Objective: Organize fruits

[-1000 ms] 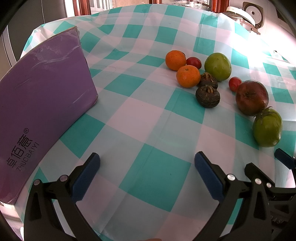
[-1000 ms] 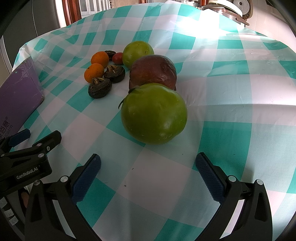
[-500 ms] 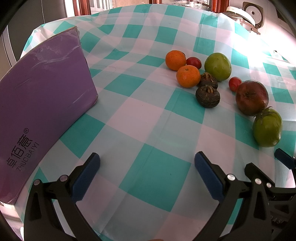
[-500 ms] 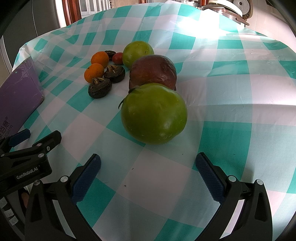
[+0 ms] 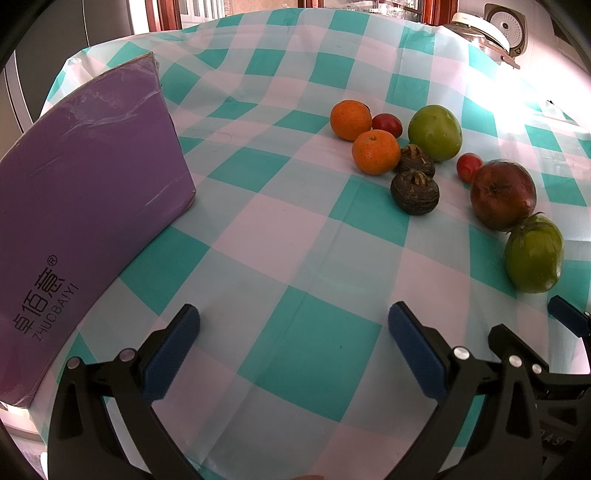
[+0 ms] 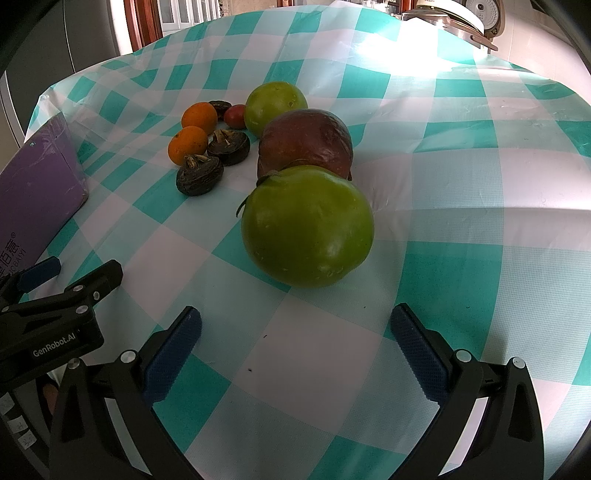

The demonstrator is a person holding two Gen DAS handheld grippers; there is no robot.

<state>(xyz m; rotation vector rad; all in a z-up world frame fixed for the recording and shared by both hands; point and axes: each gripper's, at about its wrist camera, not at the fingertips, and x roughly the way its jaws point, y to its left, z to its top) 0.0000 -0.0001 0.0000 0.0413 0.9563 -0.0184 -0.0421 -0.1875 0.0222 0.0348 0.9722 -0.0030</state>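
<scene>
Fruit lies loose on a teal-and-white checked tablecloth point(image 5: 295, 258). Just ahead of my open right gripper point(image 6: 295, 347) sits a large green fruit point(image 6: 306, 225), with a dark red fruit point(image 6: 304, 144) touching it behind. Farther back are another green fruit point(image 6: 275, 105), two oranges point(image 6: 188, 146), two dark brown mangosteens point(image 6: 199, 173) and a small red fruit point(image 6: 235, 116). My left gripper point(image 5: 291, 343) stands open over bare cloth, the fruit cluster point(image 5: 413, 192) well ahead and to its right. Nothing is between either pair of fingers.
A purple box point(image 5: 81, 206) with printed lettering stands at the left, close to my left gripper. A rice cooker point(image 5: 495, 29) sits beyond the table at the far right. The table's near edge lies below both grippers. The right gripper's fingertip point(image 5: 567, 319) shows at the left view's right edge.
</scene>
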